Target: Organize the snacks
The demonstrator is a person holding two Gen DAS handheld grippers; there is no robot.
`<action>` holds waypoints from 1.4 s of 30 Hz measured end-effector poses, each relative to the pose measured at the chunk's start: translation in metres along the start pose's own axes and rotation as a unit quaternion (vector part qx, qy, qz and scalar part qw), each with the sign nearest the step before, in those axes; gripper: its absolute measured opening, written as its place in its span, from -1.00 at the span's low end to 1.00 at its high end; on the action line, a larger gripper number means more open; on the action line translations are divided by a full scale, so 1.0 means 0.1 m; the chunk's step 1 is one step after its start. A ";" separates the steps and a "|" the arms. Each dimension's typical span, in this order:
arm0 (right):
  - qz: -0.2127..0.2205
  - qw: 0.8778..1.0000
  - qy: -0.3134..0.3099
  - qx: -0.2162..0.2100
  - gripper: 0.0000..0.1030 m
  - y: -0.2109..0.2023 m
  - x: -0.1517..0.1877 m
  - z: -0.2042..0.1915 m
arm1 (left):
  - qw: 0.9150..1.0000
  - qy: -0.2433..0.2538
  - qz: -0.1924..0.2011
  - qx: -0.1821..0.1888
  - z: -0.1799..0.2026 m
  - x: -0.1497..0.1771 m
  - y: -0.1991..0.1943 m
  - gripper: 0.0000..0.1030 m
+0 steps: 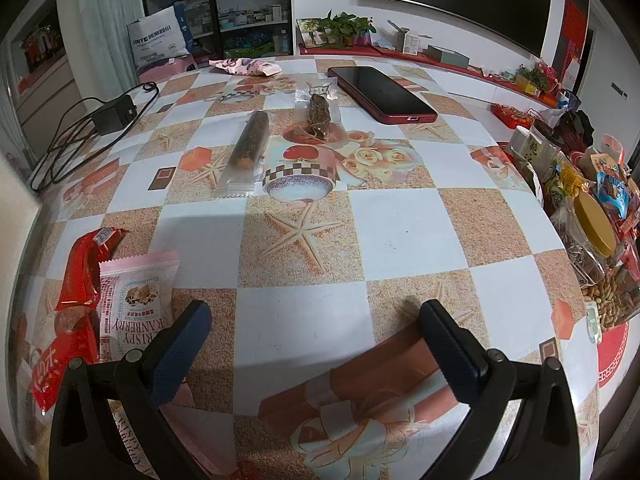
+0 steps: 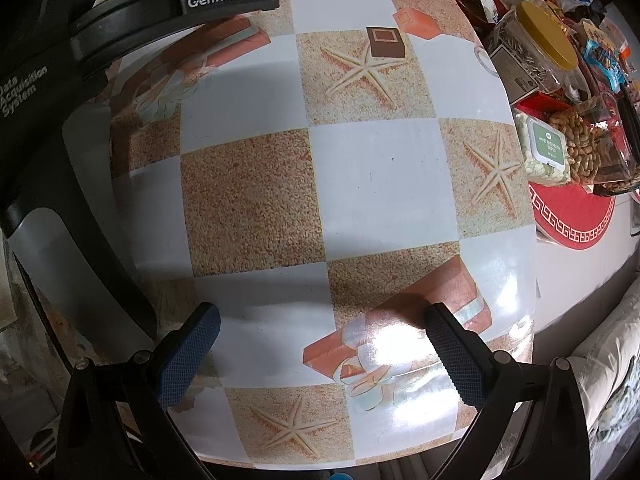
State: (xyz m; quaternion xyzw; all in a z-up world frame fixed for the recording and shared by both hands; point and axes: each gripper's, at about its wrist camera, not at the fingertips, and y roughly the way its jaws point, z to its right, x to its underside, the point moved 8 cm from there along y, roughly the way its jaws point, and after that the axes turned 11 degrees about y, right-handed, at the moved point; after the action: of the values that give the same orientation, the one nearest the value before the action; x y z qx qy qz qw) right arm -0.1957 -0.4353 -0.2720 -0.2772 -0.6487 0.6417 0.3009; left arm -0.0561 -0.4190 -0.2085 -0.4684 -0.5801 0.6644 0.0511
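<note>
The left gripper (image 1: 316, 324) hovered low over the table (image 1: 408, 220), jaws spread wide w/ nothing between them. A pink cranberry crisp packet (image 1: 136, 300) lay just beside its left finger, overlapping a red snack packet (image 1: 80, 276). Further away lay a long snack bar in clear wrap (image 1: 250, 144) and a dark snack in clear wrap (image 1: 320, 112), near a red phone (image 1: 380, 92). The right gripper (image 2: 320, 328) was also spread wide, empty, over bare tablecloth. A jar w/ yellow lid (image 2: 536, 40) and peanuts (image 2: 580, 140) stood at the right edge
</note>
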 end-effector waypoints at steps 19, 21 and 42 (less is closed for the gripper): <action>-0.004 1.000 0.000 0.000 0.99 0.01 0.01 0.00 | 1.000 0.001 0.000 0.000 0.00 -0.01 0.00 1.00; -0.003 1.000 0.000 -0.001 0.99 0.01 0.01 0.00 | 1.000 0.001 0.000 0.000 0.00 -0.01 0.00 1.00; -0.015 1.000 0.001 -0.004 1.00 0.03 -0.02 -0.02 | 1.000 0.002 0.000 0.001 0.01 -0.02 0.00 1.00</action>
State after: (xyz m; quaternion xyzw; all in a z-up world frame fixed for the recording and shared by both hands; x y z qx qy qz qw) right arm -0.1928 -0.4353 -0.2753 -0.2695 -0.6547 0.6345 0.3102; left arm -0.0556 -0.4205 -0.2078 -0.4695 -0.5797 0.6639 0.0526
